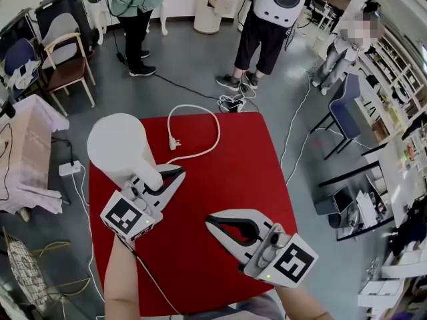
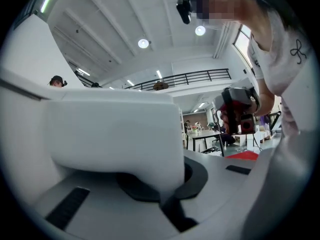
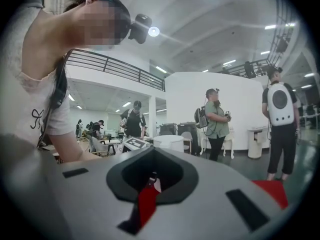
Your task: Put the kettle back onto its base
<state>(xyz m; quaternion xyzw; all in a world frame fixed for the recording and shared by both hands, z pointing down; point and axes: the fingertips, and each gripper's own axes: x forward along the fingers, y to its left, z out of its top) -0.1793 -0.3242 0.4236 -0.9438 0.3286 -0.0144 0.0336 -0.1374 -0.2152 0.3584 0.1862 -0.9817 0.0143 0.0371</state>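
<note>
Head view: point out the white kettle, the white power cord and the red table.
White round kettle [image 1: 120,144]: head view, middle of its top.
White power cord [image 1: 193,106]: head view, top of its loop.
Red table [image 1: 230,179]: head view, bare centre.

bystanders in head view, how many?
3: person in green top, upper left; person with white backpack, top centre; third person, upper right. More may be hidden.

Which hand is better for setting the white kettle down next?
Left. The left gripper is shut on the kettle by its handle, near the red table's left edge. The right gripper is shut, empty, and apart from the kettle.
</note>
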